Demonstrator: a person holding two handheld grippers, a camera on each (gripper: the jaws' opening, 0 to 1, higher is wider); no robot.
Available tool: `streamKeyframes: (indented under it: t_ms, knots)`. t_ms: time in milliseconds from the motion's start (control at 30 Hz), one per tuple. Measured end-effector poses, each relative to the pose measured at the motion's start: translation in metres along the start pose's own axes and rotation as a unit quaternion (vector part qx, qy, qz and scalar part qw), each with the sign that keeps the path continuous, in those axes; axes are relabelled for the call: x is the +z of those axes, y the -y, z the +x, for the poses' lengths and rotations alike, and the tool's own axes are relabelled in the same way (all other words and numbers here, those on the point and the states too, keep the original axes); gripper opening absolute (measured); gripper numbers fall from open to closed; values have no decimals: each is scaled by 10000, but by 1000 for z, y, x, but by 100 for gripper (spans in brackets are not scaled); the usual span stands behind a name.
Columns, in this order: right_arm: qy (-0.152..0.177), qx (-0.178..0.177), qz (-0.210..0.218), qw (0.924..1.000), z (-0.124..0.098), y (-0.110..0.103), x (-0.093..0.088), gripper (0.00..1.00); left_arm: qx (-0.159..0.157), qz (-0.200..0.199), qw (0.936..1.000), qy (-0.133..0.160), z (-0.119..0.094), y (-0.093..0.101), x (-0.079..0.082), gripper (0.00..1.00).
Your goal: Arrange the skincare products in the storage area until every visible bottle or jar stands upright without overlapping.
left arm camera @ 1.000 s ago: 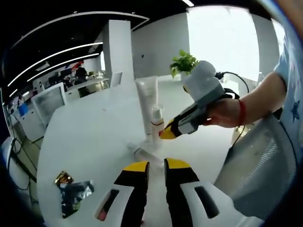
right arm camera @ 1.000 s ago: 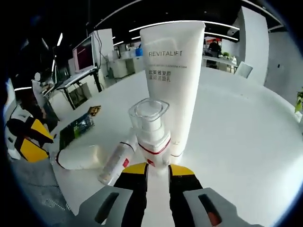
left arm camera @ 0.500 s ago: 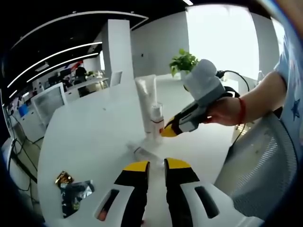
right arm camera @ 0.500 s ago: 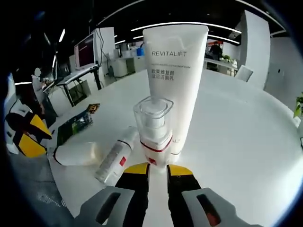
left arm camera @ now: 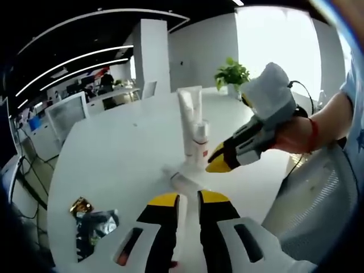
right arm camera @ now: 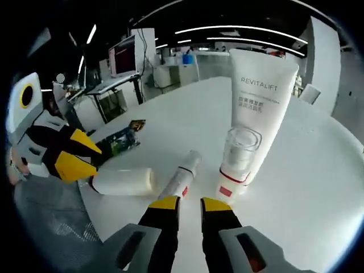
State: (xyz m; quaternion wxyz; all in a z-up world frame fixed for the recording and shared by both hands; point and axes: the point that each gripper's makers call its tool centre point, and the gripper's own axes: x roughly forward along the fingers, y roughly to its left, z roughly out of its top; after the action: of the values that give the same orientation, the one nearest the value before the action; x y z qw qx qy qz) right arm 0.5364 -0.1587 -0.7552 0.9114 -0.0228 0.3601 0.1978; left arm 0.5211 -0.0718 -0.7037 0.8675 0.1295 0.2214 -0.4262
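Skincare tube [right arm camera: 259, 108] and pump bottle [right arm camera: 236, 162] stand upright, touching, on the counter [right arm camera: 318, 182]; two bottles [right arm camera: 122, 182] [right arm camera: 182, 175] lie flat beside them. Right gripper [right arm camera: 188, 206] and left gripper [left arm camera: 187, 200] both empty, jaws slightly parted

It was an open-plan office: desks with monitors [right arm camera: 125, 55] stood at ten o'clock, strip ceiling lights [left arm camera: 68, 71] overhead, a potted plant [left arm camera: 231, 74] at one.

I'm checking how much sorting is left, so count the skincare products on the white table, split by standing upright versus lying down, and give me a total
Standing upright: 2, the tall white tube and the clear-capped pump bottle.
Lying down: 2, the white bottle and the slim tube.
Total: 4.
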Motion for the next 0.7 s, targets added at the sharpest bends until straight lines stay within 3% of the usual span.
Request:
streamKeyframes:
  t_ms: [233,333,700]
  knots:
    - [-240,-74,35,9997,18,-19,4,17,207,-58,9997,-67,0,-10,-3,17]
    - [-450,-352,-263,9980,30,-16,-1,15,241,-145,9996,-59,0,-13,-3,17]
    - [-684,-555,-180,9959,41,-8,-11,14,302,-226,9993,16,-2,-17,0,16]
